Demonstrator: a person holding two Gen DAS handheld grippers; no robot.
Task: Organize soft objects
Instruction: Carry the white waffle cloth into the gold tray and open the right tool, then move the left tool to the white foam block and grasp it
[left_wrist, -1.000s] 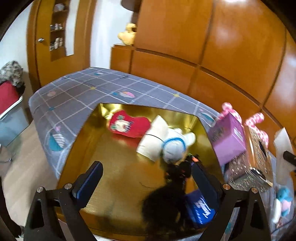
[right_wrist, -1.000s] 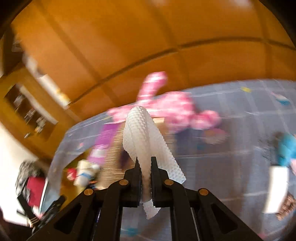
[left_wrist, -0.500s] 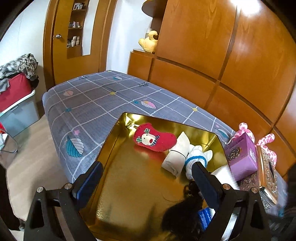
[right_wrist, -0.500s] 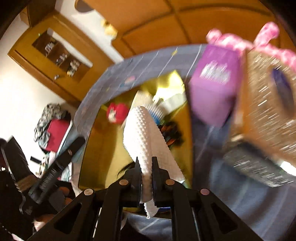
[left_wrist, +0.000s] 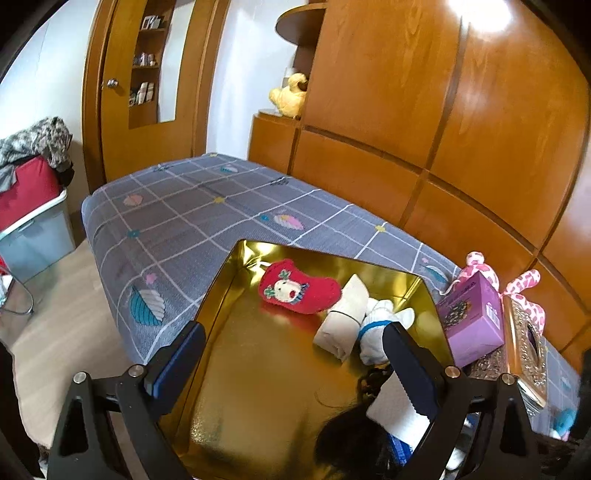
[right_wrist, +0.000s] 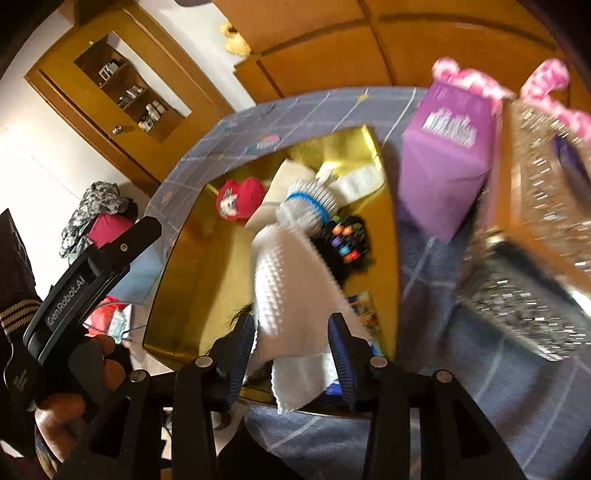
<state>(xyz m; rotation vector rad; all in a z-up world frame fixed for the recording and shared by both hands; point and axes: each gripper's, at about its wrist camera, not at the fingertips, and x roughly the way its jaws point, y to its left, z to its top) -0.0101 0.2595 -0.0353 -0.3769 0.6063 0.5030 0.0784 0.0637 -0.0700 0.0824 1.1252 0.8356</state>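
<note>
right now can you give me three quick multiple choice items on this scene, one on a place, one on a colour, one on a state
1. Where does the red stocking lie?
A. in the gold tray
B. on the purple box
C. on the floor

2. What colour band rings the rolled sock?
A. green
B. blue
C. yellow

3. How does the right gripper stand on the white cloth?
A. clamped shut on it
B. nowhere near it
C. open, cloth between the fingers

Key: 1 A, the stocking rests inside the tray; 2 B, a blue ring shows; 3 C, the jaws have just been opening and gaps show beside the cloth.
</note>
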